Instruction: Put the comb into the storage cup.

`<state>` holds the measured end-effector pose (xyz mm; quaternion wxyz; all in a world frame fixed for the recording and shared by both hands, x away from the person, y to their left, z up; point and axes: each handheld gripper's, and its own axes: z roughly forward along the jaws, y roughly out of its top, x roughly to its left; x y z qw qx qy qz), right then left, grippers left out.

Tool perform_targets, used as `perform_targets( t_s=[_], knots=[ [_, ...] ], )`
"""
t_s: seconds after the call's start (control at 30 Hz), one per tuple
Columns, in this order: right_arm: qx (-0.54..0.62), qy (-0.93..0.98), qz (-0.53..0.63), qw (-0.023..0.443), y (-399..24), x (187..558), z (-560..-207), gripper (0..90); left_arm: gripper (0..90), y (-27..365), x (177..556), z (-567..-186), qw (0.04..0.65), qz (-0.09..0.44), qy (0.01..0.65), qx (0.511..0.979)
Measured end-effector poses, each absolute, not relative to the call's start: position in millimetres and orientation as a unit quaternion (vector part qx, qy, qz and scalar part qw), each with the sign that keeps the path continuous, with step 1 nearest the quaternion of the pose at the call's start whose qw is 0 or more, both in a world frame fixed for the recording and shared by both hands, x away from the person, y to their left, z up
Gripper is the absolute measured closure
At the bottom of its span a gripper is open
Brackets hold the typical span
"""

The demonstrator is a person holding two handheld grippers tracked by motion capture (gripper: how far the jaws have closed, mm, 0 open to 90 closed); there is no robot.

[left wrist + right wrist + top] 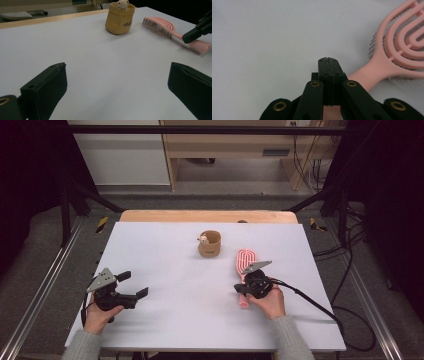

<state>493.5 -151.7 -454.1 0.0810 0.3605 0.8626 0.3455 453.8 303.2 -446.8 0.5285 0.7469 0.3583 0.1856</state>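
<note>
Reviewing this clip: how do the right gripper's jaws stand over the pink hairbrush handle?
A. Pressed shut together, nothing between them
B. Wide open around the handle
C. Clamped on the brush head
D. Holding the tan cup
A: in the right gripper view the right gripper shows its jaws pressed flat together, with the pink hairbrush handle passing beneath them, not between.

The right gripper hides part of the pink hairbrush's handle; its head runs off frame.

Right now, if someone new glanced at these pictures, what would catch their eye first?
Probably the pink hairbrush lying on the right of the white table, with the right gripper shut just above its handle. Next, the tan cup with a small figure peeking out, near the far middle, and the left gripper open at the left.
</note>
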Motion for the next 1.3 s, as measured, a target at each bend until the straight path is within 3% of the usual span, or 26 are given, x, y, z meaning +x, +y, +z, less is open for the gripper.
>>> perform_targets(
  t_s=[1.3],
  knots=[
    [0.397, 0.848, 0.340, 0.092, -188, 489, -454, 89.2, 2.2, 302, 454, -447, 0.527, 0.186, 0.357, 0.749]
  ],
)
